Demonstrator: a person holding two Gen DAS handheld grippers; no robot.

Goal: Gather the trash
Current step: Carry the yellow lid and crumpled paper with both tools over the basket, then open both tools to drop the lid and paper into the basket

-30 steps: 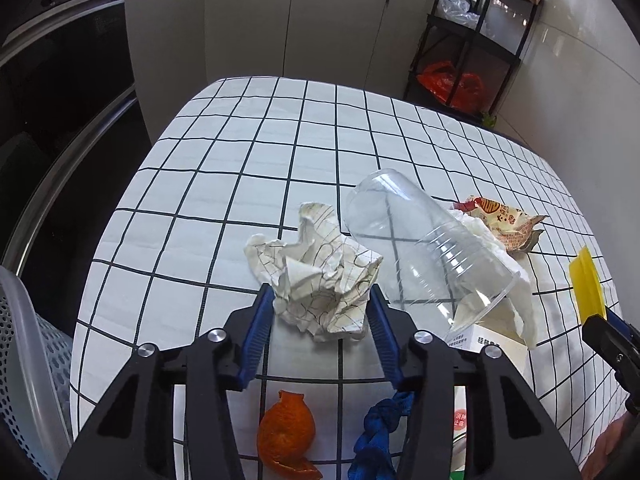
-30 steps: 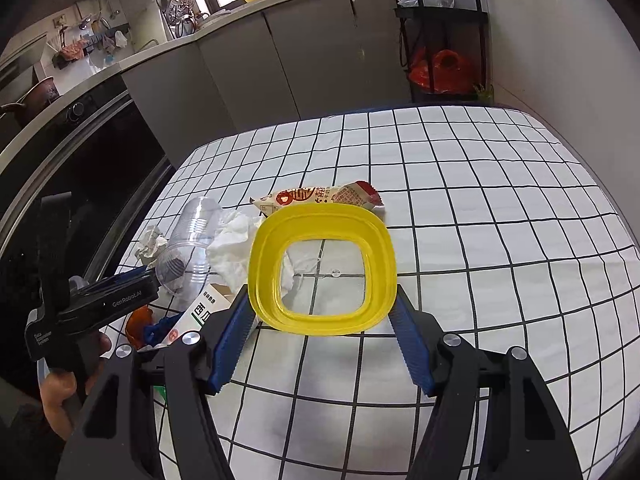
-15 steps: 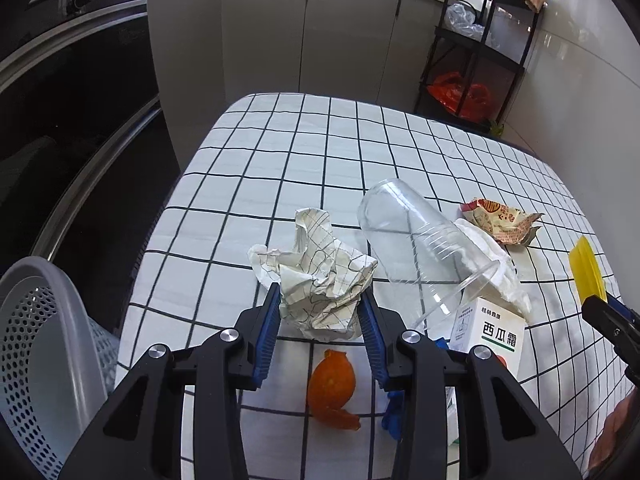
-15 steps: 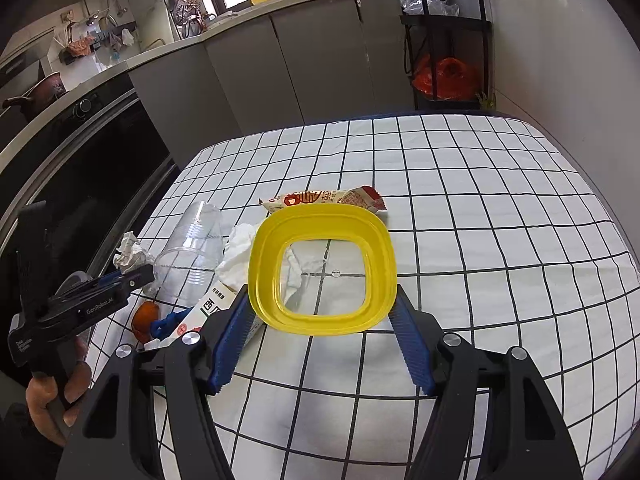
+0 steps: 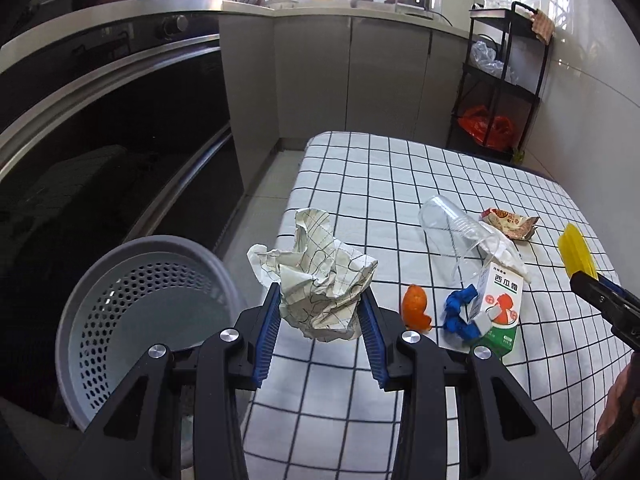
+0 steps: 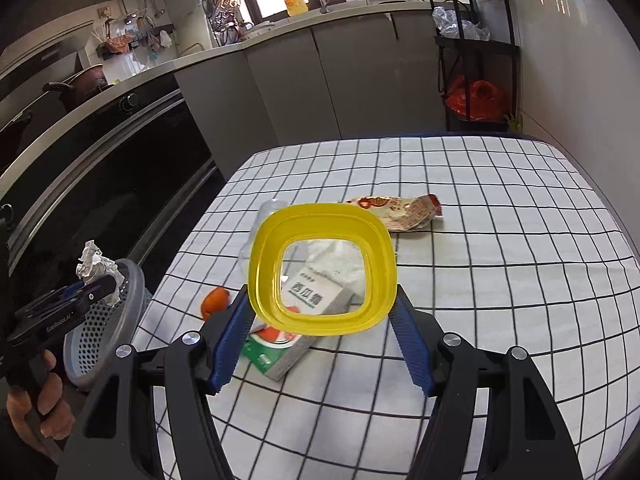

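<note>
Crumpled checked paper (image 5: 320,288) pinched between the blue pads of the left gripper (image 5: 320,312), jaws closed on it, held in the air just past the desk (image 5: 400,184) edge and beside the grey perforated bin (image 5: 148,308) on the floor. Not yet over the bin mouth, by the left wrist view. Best done by carrying further left until the wad hangs squarely above the opening, then lowering a little before letting go, since light paper may drift or catch the rim. Right gripper (image 6: 324,320) likewise closed, jaws clamping a yellow lid (image 6: 323,270) upright above the desk; hold back until the left one has dropped its load, to avoid crowding the bin. Left to collect on the checked cloth: clear plastic cup (image 5: 452,232) on its side, snack wrapper (image 5: 510,222), small carton (image 5: 498,304), orange peel (image 5: 416,306), blue scrap (image 5: 458,310), white tissue (image 5: 514,258) under the cup
</note>
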